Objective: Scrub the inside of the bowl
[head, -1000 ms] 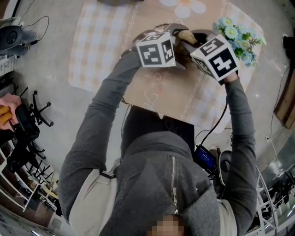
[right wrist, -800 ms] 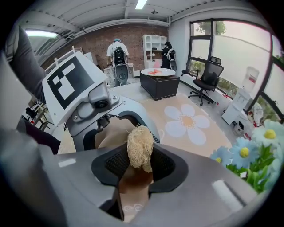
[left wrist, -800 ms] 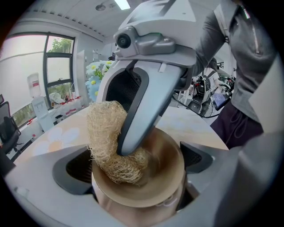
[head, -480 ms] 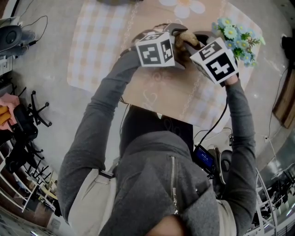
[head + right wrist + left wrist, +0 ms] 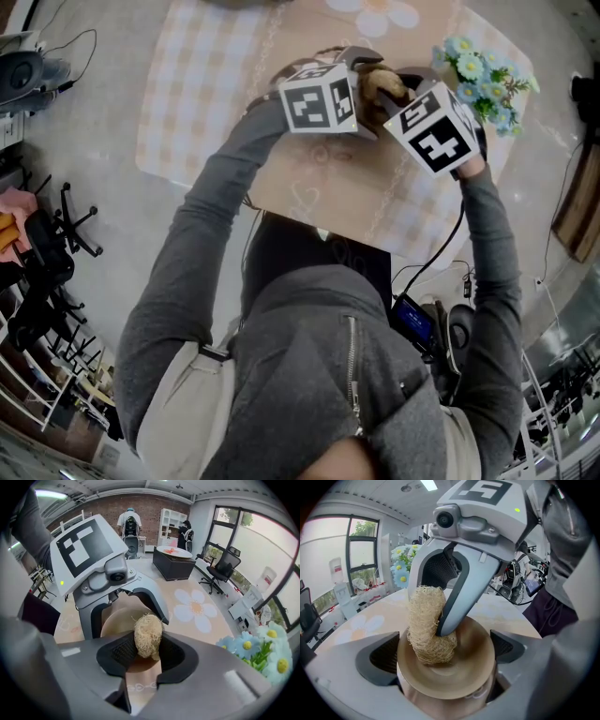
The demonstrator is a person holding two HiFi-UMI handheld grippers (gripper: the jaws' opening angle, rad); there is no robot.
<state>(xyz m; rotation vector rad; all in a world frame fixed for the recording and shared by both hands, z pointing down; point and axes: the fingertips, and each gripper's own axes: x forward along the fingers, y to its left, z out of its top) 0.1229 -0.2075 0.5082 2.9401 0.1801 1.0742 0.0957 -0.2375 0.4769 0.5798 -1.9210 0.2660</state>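
Note:
A tan bowl point(image 5: 457, 679) is tilted and clamped by its rim in my left gripper point(image 5: 446, 656), which is shut on it. A straw-coloured loofah scrubber point(image 5: 425, 620) presses against the bowl's inner wall. My right gripper point(image 5: 148, 657) is shut on the scrubber point(image 5: 148, 640), with the bowl point(image 5: 117, 620) just beyond it. In the head view both grippers meet over the table, left point(image 5: 352, 80) and right point(image 5: 398, 94). The scrubber point(image 5: 379, 84) shows between them, and the bowl is mostly hidden there.
A bunch of blue artificial flowers point(image 5: 483, 67) stands close to the right of my right gripper. The table point(image 5: 366, 192) has a checked and flowered cloth. Office chairs, desks and people stand far off in the room point(image 5: 176, 541).
The right gripper has shifted slightly left and tilted, moving the scrubber inside the bowl. The left gripper and bowl have hardly moved.

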